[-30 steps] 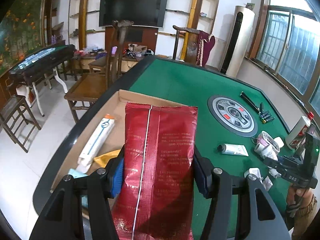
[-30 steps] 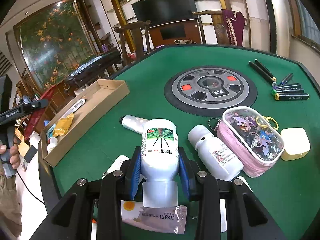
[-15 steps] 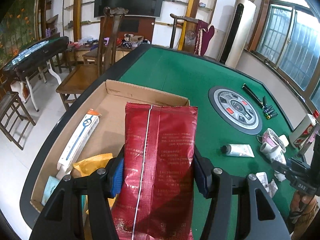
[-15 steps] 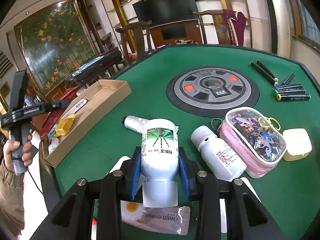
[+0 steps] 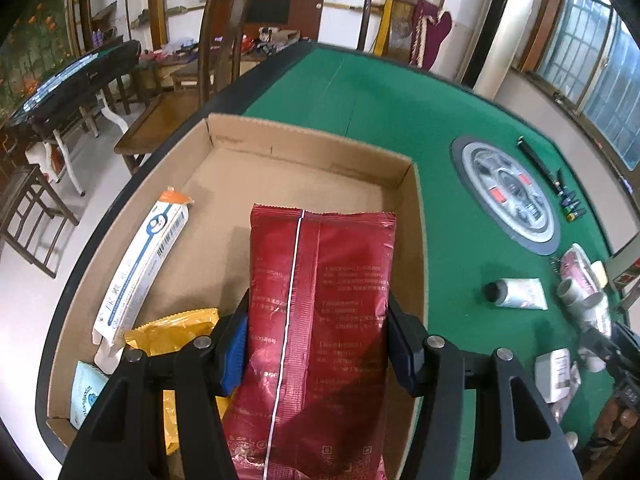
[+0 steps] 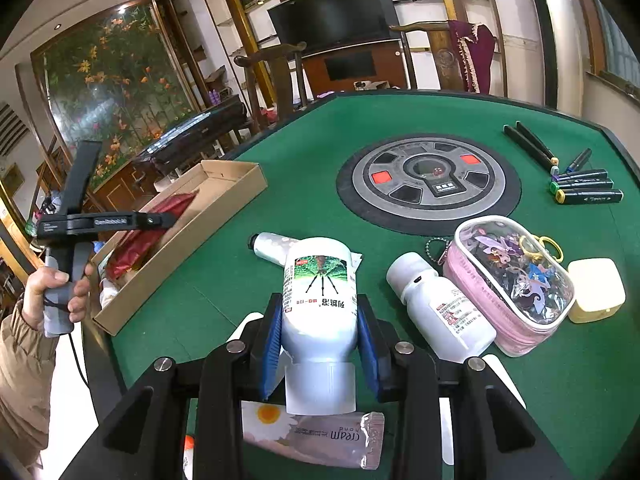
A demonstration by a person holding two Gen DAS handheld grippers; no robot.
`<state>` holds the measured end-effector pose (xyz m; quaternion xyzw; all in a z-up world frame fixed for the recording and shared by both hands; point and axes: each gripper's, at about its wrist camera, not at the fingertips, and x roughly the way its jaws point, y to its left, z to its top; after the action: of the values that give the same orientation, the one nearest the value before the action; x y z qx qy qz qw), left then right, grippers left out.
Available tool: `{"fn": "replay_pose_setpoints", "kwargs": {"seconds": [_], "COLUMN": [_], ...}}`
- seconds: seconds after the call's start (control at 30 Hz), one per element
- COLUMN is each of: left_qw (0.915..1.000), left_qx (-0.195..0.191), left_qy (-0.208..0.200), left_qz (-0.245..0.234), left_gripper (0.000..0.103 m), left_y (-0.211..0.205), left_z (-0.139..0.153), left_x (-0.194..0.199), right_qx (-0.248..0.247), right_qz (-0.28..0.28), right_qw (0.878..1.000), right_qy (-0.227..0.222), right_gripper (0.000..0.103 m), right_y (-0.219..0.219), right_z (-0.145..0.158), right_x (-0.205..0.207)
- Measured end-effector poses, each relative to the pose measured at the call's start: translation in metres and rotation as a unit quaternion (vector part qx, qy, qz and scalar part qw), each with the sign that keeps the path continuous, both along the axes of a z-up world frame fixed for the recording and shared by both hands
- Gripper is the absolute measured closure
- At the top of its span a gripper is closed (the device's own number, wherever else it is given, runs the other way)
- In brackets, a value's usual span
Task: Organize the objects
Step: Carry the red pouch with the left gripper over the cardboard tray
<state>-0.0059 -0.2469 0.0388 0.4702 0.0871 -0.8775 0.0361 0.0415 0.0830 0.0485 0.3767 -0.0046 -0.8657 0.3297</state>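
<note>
- The red foil pouch [image 5: 320,320] is being gripped across its width by the left gripper [image 5: 318,340], the jaws part-way open and the pads pressed on both side edges; its long axis is running away from the camera, toward the far wall of the cardboard box [image 5: 312,148].
- The pouch is being held above the box's bare floor, on the right side, with a white toothpaste carton [image 5: 140,272] lying along the left wall and a yellow packet [image 5: 172,332] near the front corner; a straight lowering is judged to be all that is being called for.
- The white bottle [image 6: 320,292] is being clamped at its neck end by the right gripper [image 6: 320,340], jaws narrow, well to the right of the box; the left hand is the nearer 1.
- The green felt table [image 6: 280,152] is being shared with a 2nd white bottle [image 6: 440,312], a pink pouch [image 6: 516,280] and marker pens [image 6: 584,188].
- Wooden chairs and a wall-mounted television are being shown in the room behind.
</note>
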Motion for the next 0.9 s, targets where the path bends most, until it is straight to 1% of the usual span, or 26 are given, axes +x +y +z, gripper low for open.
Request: {"fn": "replay_pose_setpoints", "kwargs": {"seconds": [0.13,0.27,0.4,0.47,0.67,0.8,0.9], "left_qw": [0.9998,0.9993,0.9978,0.9973,0.9970,0.9976,0.9978], "left_qx": [-0.005,-0.017,-0.042,-0.048,-0.044,-0.033,-0.033], "left_qy": [-0.018,-0.028,-0.038,-0.042,-0.043,-0.035,-0.026], "left_qz": [-0.004,-0.017,-0.033,-0.038,-0.048,-0.049,-0.051], "left_gripper": [0.045,0.045,0.045,0.044,0.044,0.043,0.043], "left_y": [0.000,0.007,0.015,0.016,0.016,0.012,0.012], "left_z": [-0.011,-0.015,-0.018,-0.019,-0.019,-0.021,-0.021], "left_x": [-0.004,-0.003,0.001,0.003,0.011,0.017,0.020], "right_qx": [0.000,0.000,0.001,0.001,-0.010,-0.004,0.005], "right_qz": [0.000,0.001,0.001,-0.001,0.005,0.020,0.037], "right_qw": [1.000,1.000,1.000,1.000,1.000,1.000,0.999], "right_qy": [-0.001,-0.001,0.000,0.003,0.010,0.011,0.017], "right_gripper": [0.066,0.066,0.066,0.066,0.066,0.066,0.066], "right_y": [0.000,-0.001,-0.001,-0.001,-0.008,-0.026,-0.044], "right_z": [0.000,0.000,0.000,0.002,0.013,0.021,0.032], "right_x": [0.000,0.002,0.002,0.002,0.002,-0.001,-0.004]}}
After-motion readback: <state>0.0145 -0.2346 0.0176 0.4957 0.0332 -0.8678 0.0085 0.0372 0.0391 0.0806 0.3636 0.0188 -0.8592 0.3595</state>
